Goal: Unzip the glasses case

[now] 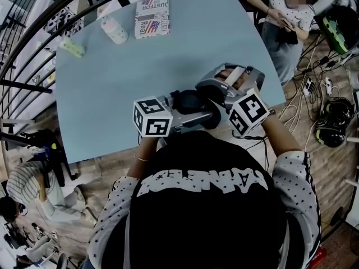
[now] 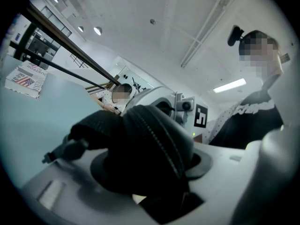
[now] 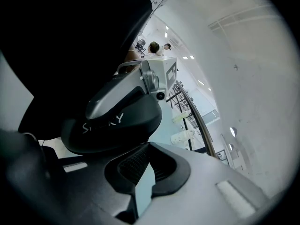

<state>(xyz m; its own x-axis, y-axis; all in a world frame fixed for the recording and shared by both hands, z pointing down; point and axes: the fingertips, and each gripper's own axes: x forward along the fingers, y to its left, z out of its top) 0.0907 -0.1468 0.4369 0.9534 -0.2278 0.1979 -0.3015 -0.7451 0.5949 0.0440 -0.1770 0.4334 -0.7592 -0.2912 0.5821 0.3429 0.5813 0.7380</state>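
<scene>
The black zippered glasses case (image 1: 188, 101) hangs above the near edge of the blue table (image 1: 168, 60). My left gripper (image 1: 206, 116) comes in from the left and is shut on it. In the left gripper view the case (image 2: 140, 144) fills the space between the jaws of the left gripper (image 2: 150, 172), its zipper teeth running over the top and a small black tab sticking out at the left. My right gripper (image 1: 206, 92) reaches in from the right. In its own view the right gripper (image 3: 143, 172) is shut just under the case (image 3: 117, 121), with nothing seen between its pads.
At the far side of the table lie a flag-printed box (image 1: 152, 17), a white bottle (image 1: 115, 31) and a pale green item (image 1: 73, 47). A person (image 1: 283, 15) sits at the far right corner. Cables (image 1: 331, 116) lie on the floor to the right.
</scene>
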